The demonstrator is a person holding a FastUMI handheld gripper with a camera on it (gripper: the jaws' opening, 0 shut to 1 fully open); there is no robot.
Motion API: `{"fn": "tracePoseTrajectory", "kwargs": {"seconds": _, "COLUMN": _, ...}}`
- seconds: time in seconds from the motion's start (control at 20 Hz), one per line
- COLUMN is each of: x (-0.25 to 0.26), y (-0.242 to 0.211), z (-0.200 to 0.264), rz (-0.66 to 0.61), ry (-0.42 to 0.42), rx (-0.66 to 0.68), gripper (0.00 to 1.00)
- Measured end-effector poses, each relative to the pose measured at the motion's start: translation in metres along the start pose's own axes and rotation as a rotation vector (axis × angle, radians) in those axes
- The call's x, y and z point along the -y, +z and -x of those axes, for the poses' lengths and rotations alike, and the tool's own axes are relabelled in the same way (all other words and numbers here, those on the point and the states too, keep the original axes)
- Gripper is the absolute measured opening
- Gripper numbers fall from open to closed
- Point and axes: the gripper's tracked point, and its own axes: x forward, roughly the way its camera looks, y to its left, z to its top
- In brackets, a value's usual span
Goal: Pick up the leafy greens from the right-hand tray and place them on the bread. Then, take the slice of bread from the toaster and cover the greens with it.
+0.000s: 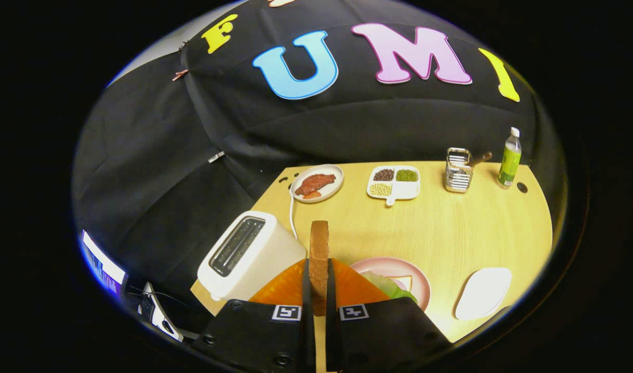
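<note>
Gripper view: hand-held gripper [319, 290] pinches the bread slice [319, 259] upright; lay it flat over the greens [391, 286] on the pink plate [399, 267] right of the toaster [249, 254].

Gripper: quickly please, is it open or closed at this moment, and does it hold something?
Gripper: closed on the slice of bread, held upright on edge between both fingers, beside the toaster.

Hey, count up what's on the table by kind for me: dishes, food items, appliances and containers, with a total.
Dishes: 4 (meat plate, divided tray, pink plate, white tray)
Food items: 3 (meat, leafy greens, bread slice with the gripper shut on it)
Appliances: 1 (toaster)
Containers: 2 (metal rack, bottle)
Total: 10
</note>
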Motion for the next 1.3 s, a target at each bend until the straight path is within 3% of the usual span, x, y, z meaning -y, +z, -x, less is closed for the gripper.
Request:
{"fn": "tracePoseTrajectory", "kwargs": {"seconds": 0.5, "x": 0.044, "y": -0.042, "z": -0.031, "rz": -0.101, "ry": -0.006, "rx": -0.066, "gripper": 0.12}}
{"fn": "tracePoseTrajectory", "kwargs": {"seconds": 0.9, "x": 0.089, "y": -0.062, "z": -0.033, "rz": -0.146, "ry": -0.1, "rx": -0.116, "gripper": 0.14}}
{"fn": "tracePoseTrajectory", "kwargs": {"seconds": 1.1, "x": 0.112, "y": -0.074, "z": -0.032, "rz": -0.099, "ry": -0.153, "rx": -0.126, "gripper": 0.26}}
{"fn": "tracePoseTrajectory", "kwargs": {"seconds": 1.3, "x": 0.127, "y": -0.083, "z": -0.03, "rz": -0.043, "ry": -0.215, "rx": -0.132, "gripper": 0.45}}
